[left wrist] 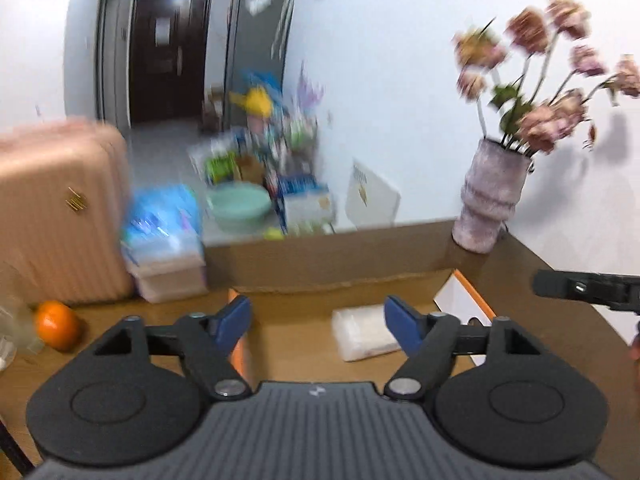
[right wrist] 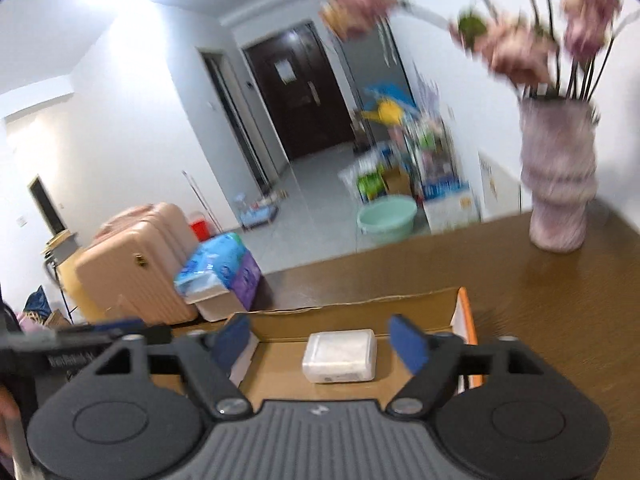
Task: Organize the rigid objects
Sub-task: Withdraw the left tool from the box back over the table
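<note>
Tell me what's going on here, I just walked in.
A person holds a two-finger gripper in each hand above an open cardboard box on a brown table. The left gripper and right gripper are both open and carry nothing. A white packet already lies in the box. An orange sits on the table left of the box, and a vase of flowers stands behind.

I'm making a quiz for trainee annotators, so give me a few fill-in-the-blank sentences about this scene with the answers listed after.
1. The white plastic container lies inside the open ____ box.
2. Both the left gripper and the right gripper are ____ and hold nothing.
3. The fruit left of the box on the wooden table is an ____.
4. The pink flowers stand in a ____.

Answers: cardboard; open; orange; vase
</note>
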The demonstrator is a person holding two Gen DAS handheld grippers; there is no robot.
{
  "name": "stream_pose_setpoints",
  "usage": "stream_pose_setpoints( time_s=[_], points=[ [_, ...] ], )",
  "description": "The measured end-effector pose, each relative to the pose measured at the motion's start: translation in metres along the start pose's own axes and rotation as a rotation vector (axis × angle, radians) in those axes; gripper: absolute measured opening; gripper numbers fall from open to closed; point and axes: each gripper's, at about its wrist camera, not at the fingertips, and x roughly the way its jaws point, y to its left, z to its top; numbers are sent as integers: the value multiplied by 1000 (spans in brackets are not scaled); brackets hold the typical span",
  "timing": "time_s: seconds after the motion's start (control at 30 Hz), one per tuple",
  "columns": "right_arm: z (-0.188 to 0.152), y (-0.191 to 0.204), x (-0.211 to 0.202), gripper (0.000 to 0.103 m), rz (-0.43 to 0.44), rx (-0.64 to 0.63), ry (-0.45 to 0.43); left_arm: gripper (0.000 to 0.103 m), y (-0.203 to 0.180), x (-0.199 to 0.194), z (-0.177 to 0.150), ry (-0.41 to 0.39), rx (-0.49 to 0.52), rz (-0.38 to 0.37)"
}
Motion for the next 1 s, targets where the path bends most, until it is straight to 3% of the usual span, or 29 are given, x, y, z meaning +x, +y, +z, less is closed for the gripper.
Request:
stream_pose_setpoints(
  time_s=[0.2, 0.33, 0.4, 0.53, 0.63, 0.87, 1.0],
  points=[
    [-30, 21, -70, 87, -18, -95, -100, 87, -16, -76, -28, -157, 60, 119],
    [-50, 31, -101, 90, -31, -121, -173, 102, -27, -113, -52, -265, 57, 132],
    [-68, 36, -115, 99, -56, -160, -232, 103, -35, -131, -68, -319, 72, 142],
    [-108, 41, -138, 101, -113, -233, -309, 103, -47, -165, -105, -368, 69, 127],
    [-139, 42, -157, 103, -127, -242, -348, 103, -55, -189, -143, -416, 87, 157],
    [-236, 61, -203, 103, -216, -315, -389, 103, -68, -230, -248, -385, 98, 238],
    [-292, 75, -230, 103, -251, -298, -392, 103, -74, -249, -277, -370, 116, 237]
  ],
)
